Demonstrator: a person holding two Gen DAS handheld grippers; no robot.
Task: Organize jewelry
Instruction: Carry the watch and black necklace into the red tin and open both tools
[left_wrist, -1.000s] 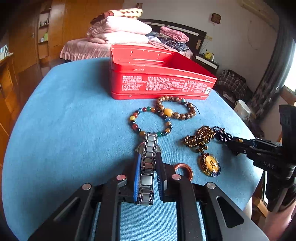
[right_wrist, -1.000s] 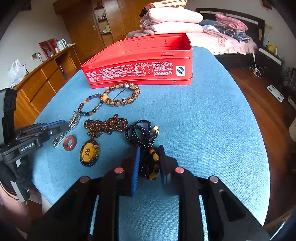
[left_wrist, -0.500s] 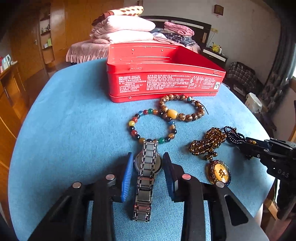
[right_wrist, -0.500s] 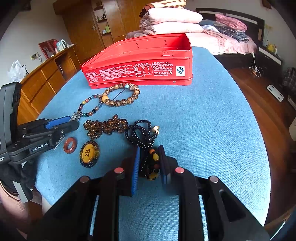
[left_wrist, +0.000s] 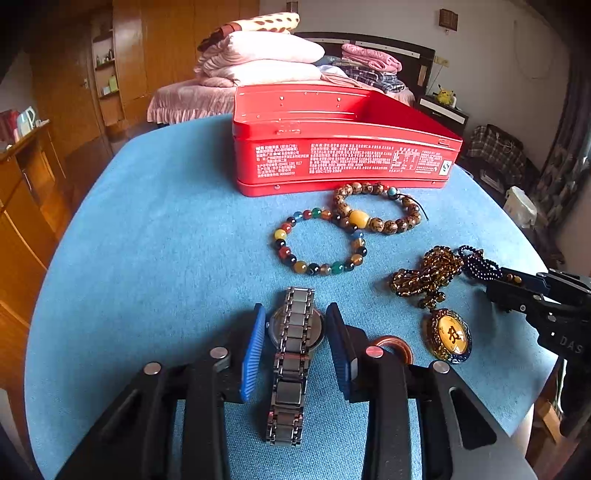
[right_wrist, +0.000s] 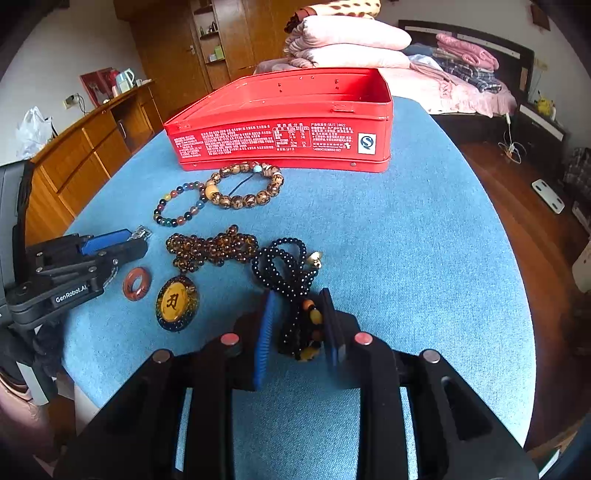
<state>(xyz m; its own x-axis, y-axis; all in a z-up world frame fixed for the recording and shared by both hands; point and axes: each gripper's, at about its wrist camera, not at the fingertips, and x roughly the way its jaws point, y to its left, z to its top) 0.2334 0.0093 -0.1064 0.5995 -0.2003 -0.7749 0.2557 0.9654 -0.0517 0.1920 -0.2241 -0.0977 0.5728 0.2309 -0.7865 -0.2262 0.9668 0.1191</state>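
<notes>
A silver metal watch (left_wrist: 293, 332) lies flat on the blue cloth between the pads of my left gripper (left_wrist: 295, 310). Its jaws stand apart, with a small gap on each side of the watch face. My right gripper (right_wrist: 298, 295) is shut on the tasselled end of a black bead necklace (right_wrist: 284, 262), which rests on the cloth. Beside it lie a brown bead necklace with an amber pendant (right_wrist: 176, 301) and a red-brown ring (right_wrist: 136, 283). A multicoloured bracelet (left_wrist: 321, 243) and a wooden bead bracelet (left_wrist: 376, 210) lie in front of the open red tin (left_wrist: 343, 162).
The blue-covered table (right_wrist: 406, 240) curves away to drop-offs on all sides. A wooden cabinet (right_wrist: 92, 155) stands to the left, a bed with stacked bedding (right_wrist: 351, 40) behind the tin. My left gripper (right_wrist: 125, 243) shows at the right wrist view's left edge.
My left jaws have let go of the watch strap and now stand apart around the watch face. The watch lies flat on the cloth. The right gripper has stayed put.
</notes>
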